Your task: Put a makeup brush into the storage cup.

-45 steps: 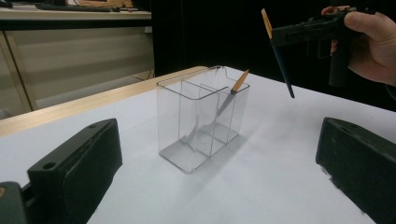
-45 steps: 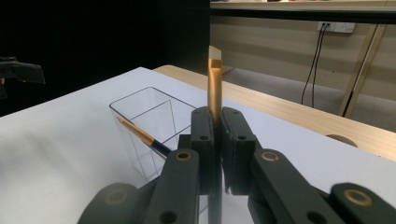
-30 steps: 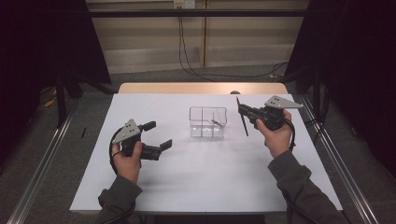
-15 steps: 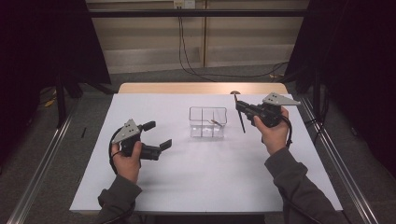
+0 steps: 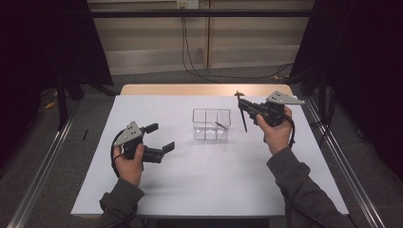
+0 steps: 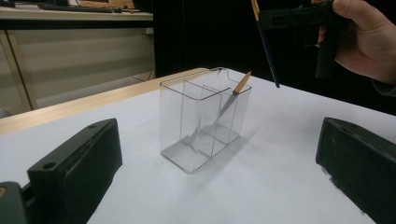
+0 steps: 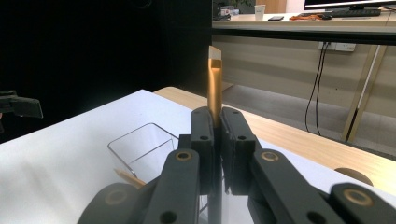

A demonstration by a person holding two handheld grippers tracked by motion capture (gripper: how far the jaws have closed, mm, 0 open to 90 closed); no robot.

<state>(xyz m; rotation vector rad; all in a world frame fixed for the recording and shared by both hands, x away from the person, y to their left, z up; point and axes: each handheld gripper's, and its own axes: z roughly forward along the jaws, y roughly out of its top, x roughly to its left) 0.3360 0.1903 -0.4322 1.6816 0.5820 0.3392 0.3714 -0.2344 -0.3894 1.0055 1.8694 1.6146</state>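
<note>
A clear divided container (image 5: 211, 124) stands mid-table on the white sheet. A thin brush with an orange end (image 5: 220, 125) leans inside it, in the right-hand compartment as the high view shows it. My right gripper (image 5: 244, 105) hovers just right of the container, shut on a second brush (image 5: 244, 119). That brush stands nearly upright, dark handle down (image 6: 269, 56), gold ferrule and pale bristles up (image 7: 214, 84). My left gripper (image 5: 162, 137) rests low at the left, open, with nothing between its fingers (image 6: 74, 168). It faces the container (image 6: 201, 121).
The white sheet (image 5: 204, 180) covers most of the table, with a bare wooden strip (image 5: 204, 89) along the far edge. Metal rails (image 5: 43, 161) run along both sides of the table. Cables hang on the wall behind.
My right gripper has edged slightly left and up toward the container with the brush in it. The left gripper has stayed in place.
</note>
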